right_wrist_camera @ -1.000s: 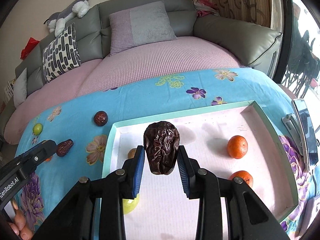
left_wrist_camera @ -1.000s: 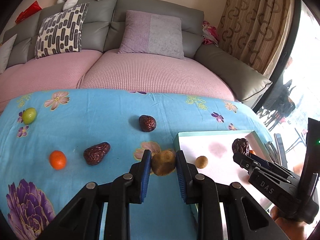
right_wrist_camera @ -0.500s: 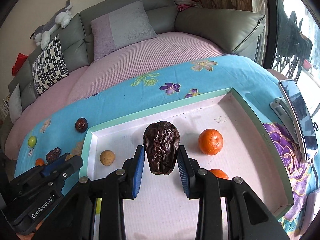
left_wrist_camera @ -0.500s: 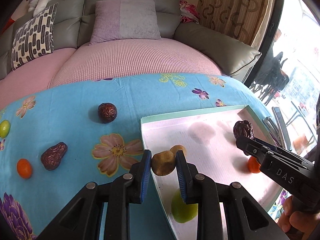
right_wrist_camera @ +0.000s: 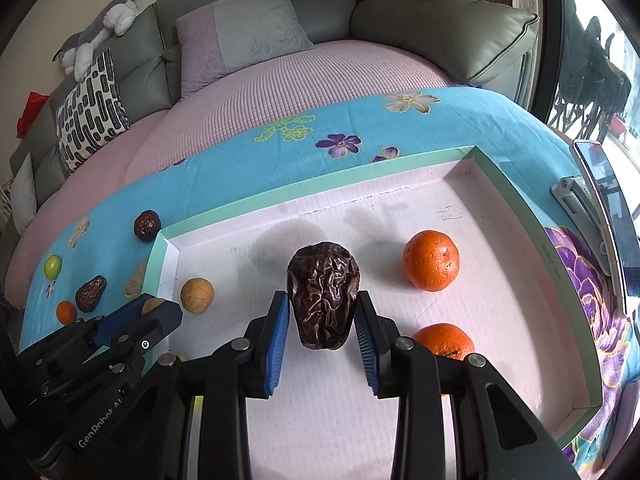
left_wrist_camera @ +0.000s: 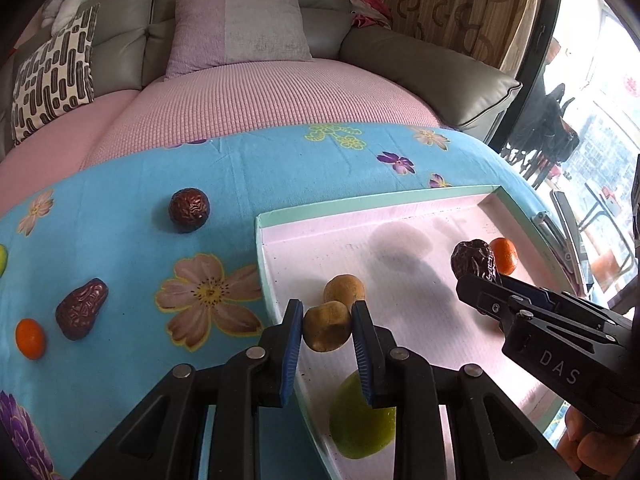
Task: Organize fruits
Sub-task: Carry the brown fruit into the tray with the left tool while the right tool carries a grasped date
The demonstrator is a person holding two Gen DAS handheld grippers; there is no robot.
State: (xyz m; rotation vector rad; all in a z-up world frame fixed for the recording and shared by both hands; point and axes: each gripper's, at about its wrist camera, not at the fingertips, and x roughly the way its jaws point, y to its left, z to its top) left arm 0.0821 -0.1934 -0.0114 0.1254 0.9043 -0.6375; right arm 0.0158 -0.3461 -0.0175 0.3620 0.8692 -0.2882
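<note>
Presently both loads hung over the tray (right_wrist_camera: 516, 184), left gripper (left_wrist_camera: 326, 334) clamped on a longan (left_wrist_camera: 326, 330), right gripper (right_wrist_camera: 322, 320) on a wrinkled date (right_wrist_camera: 323, 294); release due next.

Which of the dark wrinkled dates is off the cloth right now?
The date clamped in the right gripper, held above the tray. The round date and the long date lie loose on the blue cloth.
</note>
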